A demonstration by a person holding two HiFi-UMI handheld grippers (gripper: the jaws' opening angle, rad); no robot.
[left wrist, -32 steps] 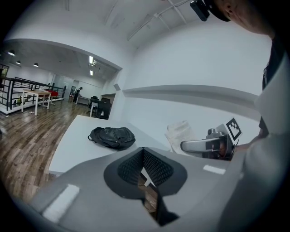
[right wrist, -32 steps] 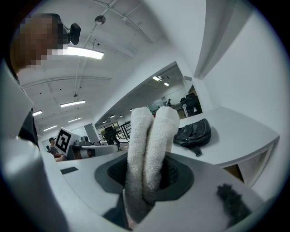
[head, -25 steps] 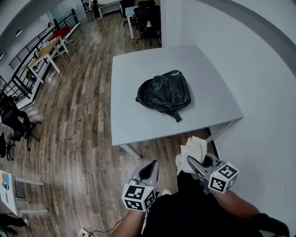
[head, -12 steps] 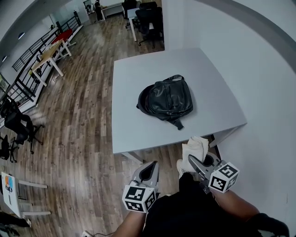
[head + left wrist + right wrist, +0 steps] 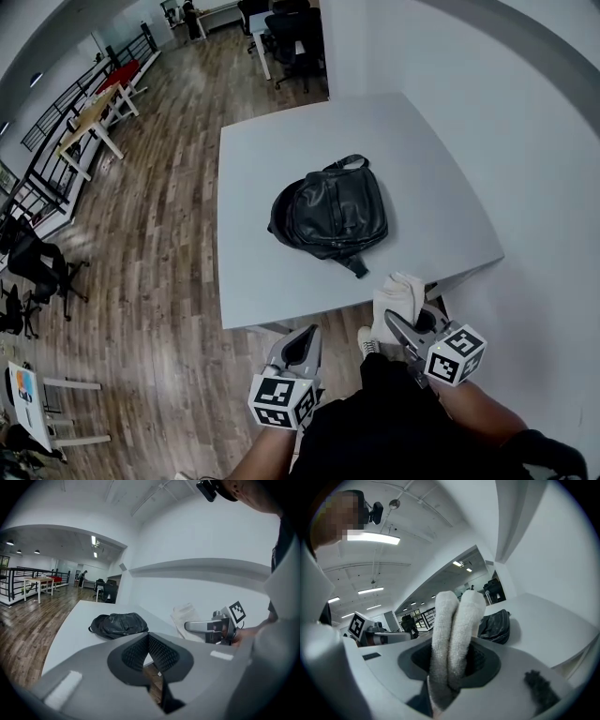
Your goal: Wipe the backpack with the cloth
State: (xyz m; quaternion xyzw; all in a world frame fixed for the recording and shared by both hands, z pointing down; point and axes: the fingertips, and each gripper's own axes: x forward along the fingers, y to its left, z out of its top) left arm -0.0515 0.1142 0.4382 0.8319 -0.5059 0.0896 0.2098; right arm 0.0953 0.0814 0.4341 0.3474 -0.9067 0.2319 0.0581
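Head view, from above. The black backpack (image 5: 330, 212) lies flat near the middle of the grey desk (image 5: 253, 272), its top handle toward 12 o'clock and one strap end trailing toward 5 o'clock. Both tools are held off the desk's near edge, over the wooden floor (image 5: 159, 234). The backpack lies at about 12 o'clock from them, well apart from both.

Your right hand-held gripper (image 5: 405, 328) is clamped on the white cloth (image 5: 397, 298). In the right gripper view the cloth stands folded double between the jaws and rises past their tips as two thick rolls. It covers part of the backpack, which shows at about 2 o'clock of the folds. The cloth touches neither backpack nor desk.

Your left hand-held gripper (image 5: 298, 349) sits at 9 o'clock of the right one, near it but apart. In the left gripper view its jaws meet at the tips with nothing held between them. Past them the backpack shows at about 11 o'clock and the cloth at about 2 o'clock.
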